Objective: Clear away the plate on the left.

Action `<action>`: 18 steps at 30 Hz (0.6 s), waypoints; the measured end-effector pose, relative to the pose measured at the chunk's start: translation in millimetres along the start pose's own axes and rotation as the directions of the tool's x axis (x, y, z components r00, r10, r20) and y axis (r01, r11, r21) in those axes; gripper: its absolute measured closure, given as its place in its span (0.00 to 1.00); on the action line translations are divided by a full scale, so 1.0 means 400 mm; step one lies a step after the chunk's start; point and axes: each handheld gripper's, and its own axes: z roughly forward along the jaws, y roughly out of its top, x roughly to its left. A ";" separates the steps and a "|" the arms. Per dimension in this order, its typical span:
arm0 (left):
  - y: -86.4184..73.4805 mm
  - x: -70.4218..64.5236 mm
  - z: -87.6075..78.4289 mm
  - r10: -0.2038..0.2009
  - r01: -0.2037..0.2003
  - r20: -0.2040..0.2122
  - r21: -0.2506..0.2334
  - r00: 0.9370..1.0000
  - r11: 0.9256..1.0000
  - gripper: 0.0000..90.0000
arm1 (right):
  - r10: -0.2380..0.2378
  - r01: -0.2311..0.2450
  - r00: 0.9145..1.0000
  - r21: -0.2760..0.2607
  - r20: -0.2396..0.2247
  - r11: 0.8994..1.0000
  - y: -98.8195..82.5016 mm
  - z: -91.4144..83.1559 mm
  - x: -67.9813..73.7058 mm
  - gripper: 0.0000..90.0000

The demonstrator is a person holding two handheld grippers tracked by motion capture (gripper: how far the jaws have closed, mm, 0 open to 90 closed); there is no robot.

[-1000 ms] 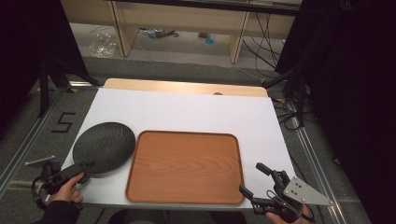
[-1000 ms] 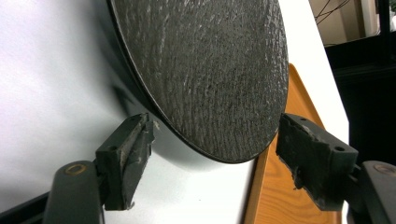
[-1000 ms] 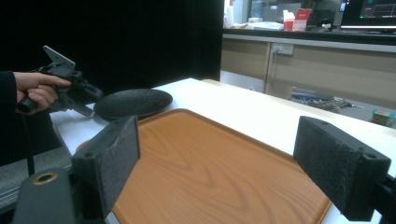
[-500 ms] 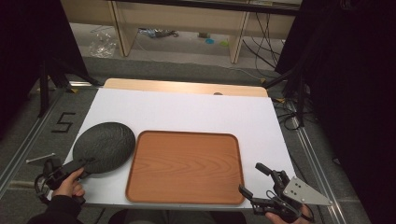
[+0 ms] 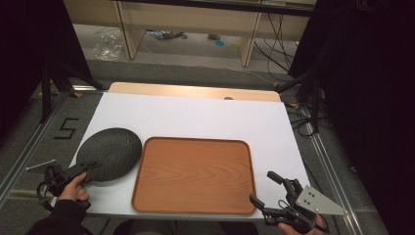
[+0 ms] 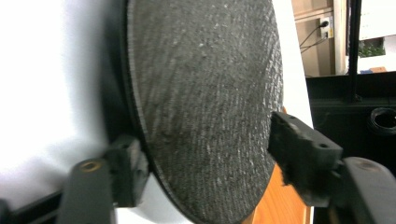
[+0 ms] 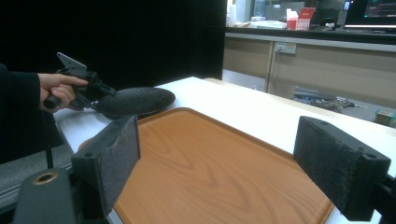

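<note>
While the left claw [image 5: 93, 169] sits at the near edge of the dark round plate [image 5: 110, 153], its jaws stand on either side of the rim with a gap showing at one pad in the left gripper view, so I cannot tell whether they truly bite; the plate lies on the white bench [image 5: 195, 117], just beside the left edge of the wooden tray [image 5: 195, 175]. The right claw [image 5: 268, 188] waits with its jaws wide apart at the tray's near right corner, holding nothing. The step in hand looks like moving the plate onto the tray — to do it well, the jaws should seat deep over the rim and close firmly first; then lift level, clear the tray's raised lip, and set the plate down flat rather than dragging it across.
</note>
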 end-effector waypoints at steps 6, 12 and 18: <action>0.002 0.006 0.002 -0.009 0.007 -0.083 -0.026 0.996 1.000 0.71 | 0.001 -0.001 1.000 -0.001 -0.004 1.000 0.000 0.001 0.000 0.17; 0.017 0.008 -0.006 -0.023 0.018 -0.054 -0.096 0.998 0.995 0.86 | 0.000 0.000 1.000 0.011 -0.009 1.000 0.001 -0.001 -0.002 0.17; 0.036 -0.003 -0.016 -0.003 0.005 0.015 -0.135 1.000 0.991 0.94 | 0.002 -0.002 1.000 0.011 -0.010 1.000 0.001 -0.001 -0.001 0.17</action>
